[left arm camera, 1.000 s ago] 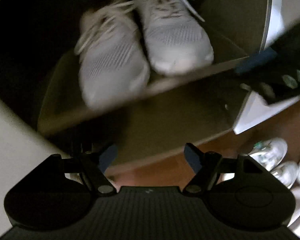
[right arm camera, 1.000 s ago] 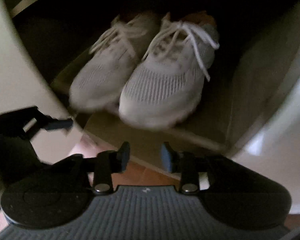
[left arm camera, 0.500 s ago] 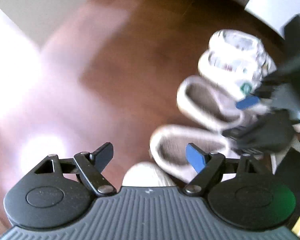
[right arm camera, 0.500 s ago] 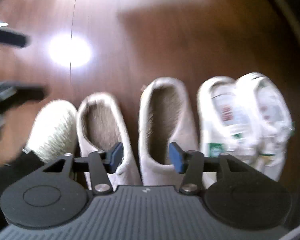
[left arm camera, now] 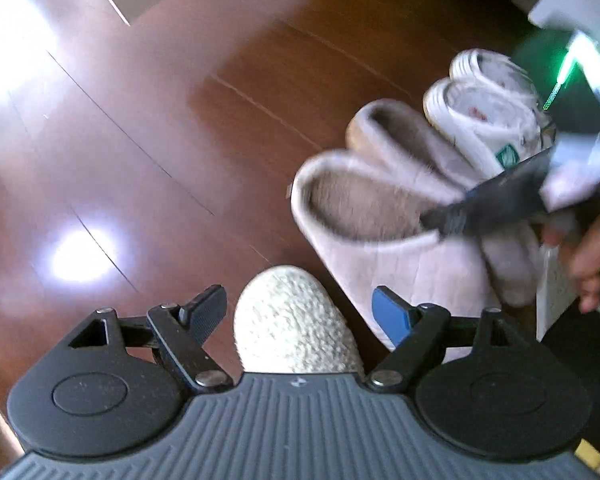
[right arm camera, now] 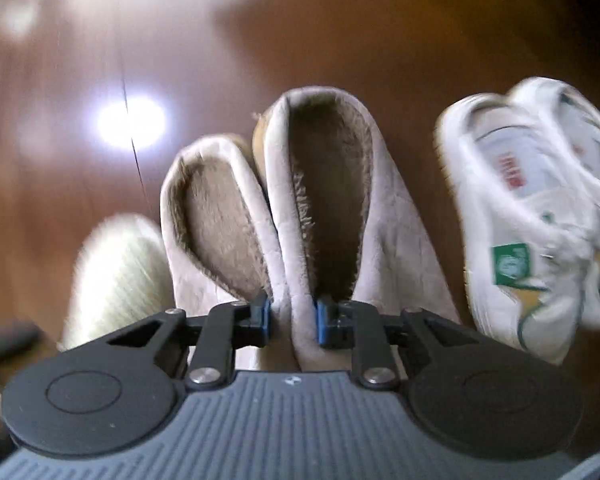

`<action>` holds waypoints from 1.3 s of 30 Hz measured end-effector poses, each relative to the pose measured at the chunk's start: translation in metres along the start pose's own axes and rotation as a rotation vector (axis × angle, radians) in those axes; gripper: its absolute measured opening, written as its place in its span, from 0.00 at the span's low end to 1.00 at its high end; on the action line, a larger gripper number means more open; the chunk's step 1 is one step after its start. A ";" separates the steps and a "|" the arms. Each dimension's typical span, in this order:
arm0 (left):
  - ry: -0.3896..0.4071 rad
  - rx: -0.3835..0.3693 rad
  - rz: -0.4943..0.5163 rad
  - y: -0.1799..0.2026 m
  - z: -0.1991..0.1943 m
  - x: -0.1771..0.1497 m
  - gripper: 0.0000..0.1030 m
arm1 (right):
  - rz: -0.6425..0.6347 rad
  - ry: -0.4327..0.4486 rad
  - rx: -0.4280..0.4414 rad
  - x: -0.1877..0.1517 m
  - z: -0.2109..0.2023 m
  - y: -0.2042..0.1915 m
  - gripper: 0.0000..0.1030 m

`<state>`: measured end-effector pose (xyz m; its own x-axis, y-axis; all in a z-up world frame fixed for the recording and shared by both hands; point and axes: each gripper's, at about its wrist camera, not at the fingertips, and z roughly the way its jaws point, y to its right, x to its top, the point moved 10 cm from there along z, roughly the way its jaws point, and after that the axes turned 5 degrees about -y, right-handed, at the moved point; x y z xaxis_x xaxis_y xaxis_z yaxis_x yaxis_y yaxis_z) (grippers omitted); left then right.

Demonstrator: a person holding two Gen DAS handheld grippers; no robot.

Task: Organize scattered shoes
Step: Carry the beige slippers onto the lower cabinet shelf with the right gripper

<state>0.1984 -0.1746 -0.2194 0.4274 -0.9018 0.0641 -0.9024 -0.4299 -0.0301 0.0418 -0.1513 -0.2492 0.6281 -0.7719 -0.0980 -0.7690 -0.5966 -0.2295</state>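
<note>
Both cameras have swung away from the shelf with the grey sneakers and now look down at a dark wooden floor (left arm camera: 148,128), where the remaining shoes sit in a row.

From the left wrist I see my left gripper (left arm camera: 300,312) spread wide, with nothing pinched. A cream fuzzy slipper toe (left arm camera: 292,324) sits between its fingers, but the pads stand clear of it on both sides. Just to the right lie two pinkish slippers (left arm camera: 380,216) side by side and touching, their fleecy openings facing the camera. Beyond them is a pair of white sneakers (left arm camera: 484,108) with a green tag. My right gripper (left arm camera: 496,204) reaches in blurred from the right edge over the slippers, with a person's hand (left arm camera: 592,248) behind it.

From the right wrist, the jaws of my right gripper (right arm camera: 292,320) are closing, and the blue pads (right arm camera: 265,318) press on the near wall of the right-hand slipper (right arm camera: 324,200), pinching that fabric edge between them. The other slipper (right arm camera: 216,216) lies just left of it, touching. The cream fuzzy slipper (right arm camera: 120,272) is further left, and the white sneakers (right arm camera: 532,200) are off to the right, blurred.
</note>
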 end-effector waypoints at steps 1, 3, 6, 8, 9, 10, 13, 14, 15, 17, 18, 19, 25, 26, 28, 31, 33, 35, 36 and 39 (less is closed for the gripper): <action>0.007 0.002 0.003 0.000 0.000 0.002 0.79 | 0.093 0.035 0.024 0.013 -0.019 0.007 0.17; 0.042 0.003 0.023 -0.002 -0.009 0.021 0.79 | 0.243 0.106 0.055 0.039 -0.050 0.023 0.17; 0.091 -0.002 0.073 0.001 -0.012 0.052 0.79 | 0.447 0.248 0.084 0.083 -0.088 0.046 0.17; 0.123 -0.008 0.110 0.005 -0.011 0.072 0.79 | 0.566 0.371 0.069 0.123 -0.109 0.063 0.17; 0.155 -0.013 0.149 0.011 -0.008 0.092 0.79 | 0.611 0.425 0.049 0.144 -0.125 0.078 0.17; 0.183 -0.017 0.181 0.016 -0.005 0.109 0.79 | 0.655 0.479 0.028 0.165 -0.140 0.093 0.18; 0.283 -0.024 0.306 0.037 0.004 0.162 0.79 | 0.709 0.581 -0.050 0.212 -0.161 0.129 0.18; 0.298 -0.022 0.327 0.039 0.007 0.169 0.79 | 0.716 0.617 -0.089 0.230 -0.166 0.145 0.18; 0.326 -0.018 0.362 0.044 0.010 0.180 0.79 | 0.722 0.653 -0.128 0.248 -0.170 0.160 0.18; 0.381 -0.019 0.435 0.057 0.021 0.207 0.79 | 0.700 0.694 -0.194 0.269 -0.161 0.178 0.18; 0.396 -0.023 0.462 0.062 0.027 0.219 0.79 | 0.675 0.706 -0.235 0.282 -0.155 0.188 0.18; 0.420 -0.026 0.512 0.071 0.039 0.236 0.79 | 0.630 0.722 -0.294 0.297 -0.151 0.200 0.18; 0.449 -0.032 0.745 0.105 0.071 0.269 0.79 | 0.356 0.799 -0.502 0.343 -0.141 0.225 0.23; 0.447 -0.051 0.779 0.113 0.073 0.270 0.79 | 0.339 0.792 -0.516 0.344 -0.139 0.227 0.27; 0.435 -0.099 0.845 0.127 0.075 0.269 0.79 | 0.330 0.797 -0.525 0.348 -0.139 0.235 0.33; 0.447 -0.151 0.891 0.146 0.075 0.264 0.79 | 0.298 0.805 -0.525 0.352 -0.141 0.240 0.49; 0.449 -0.175 0.877 0.154 0.080 0.265 0.79 | 0.268 0.822 -0.519 0.355 -0.143 0.242 0.56; 0.476 -0.187 0.854 0.160 0.083 0.269 0.79 | 0.239 0.827 -0.524 0.358 -0.139 0.245 0.56; 0.496 -0.188 0.833 0.162 0.085 0.272 0.79 | 0.222 0.839 -0.529 0.360 -0.136 0.247 0.56; 0.539 -0.187 0.786 0.165 0.092 0.276 0.79 | 0.178 0.894 -0.545 0.361 -0.135 0.253 0.56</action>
<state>0.1723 -0.4988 -0.2982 -0.3417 -0.7668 0.5434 -0.9338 0.3425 -0.1039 0.0580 -0.6100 -0.2115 0.3558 -0.6064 0.7111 -0.9299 -0.3057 0.2046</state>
